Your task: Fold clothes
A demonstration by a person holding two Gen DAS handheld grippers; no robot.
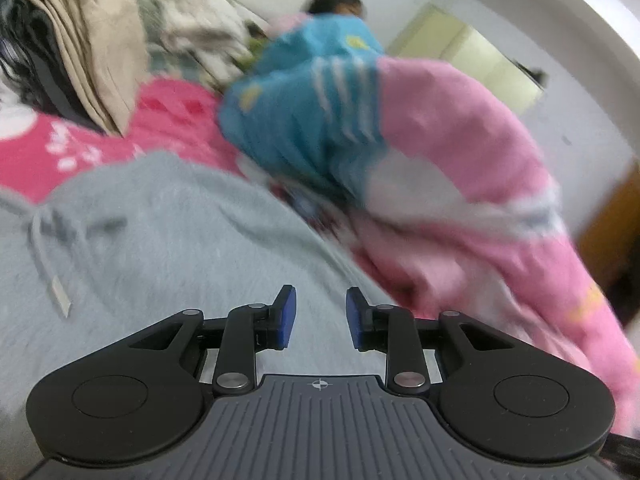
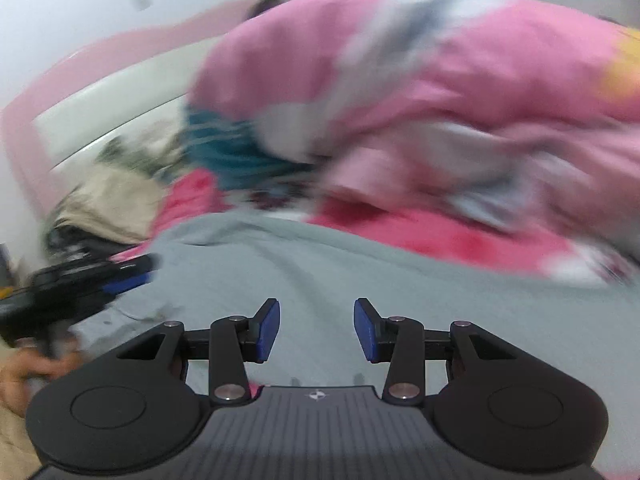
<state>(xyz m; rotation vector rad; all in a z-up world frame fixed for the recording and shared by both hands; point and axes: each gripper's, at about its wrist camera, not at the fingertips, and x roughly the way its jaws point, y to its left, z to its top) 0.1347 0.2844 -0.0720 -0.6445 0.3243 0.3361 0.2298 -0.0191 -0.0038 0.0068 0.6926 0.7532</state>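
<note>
**Inspector:** The pink quilt is heaped ahead and to the right of your left gripper. The grey garment lies spread directly under both grippers, drawstring loose at left. I judge no fold visible yet.

**Operator:** And the jaws?

**Inspector:** Your left gripper stands narrowly parted, nothing between. Your right gripper stands wider, also empty. The clothes pile far ahead-left awaits you.
</note>
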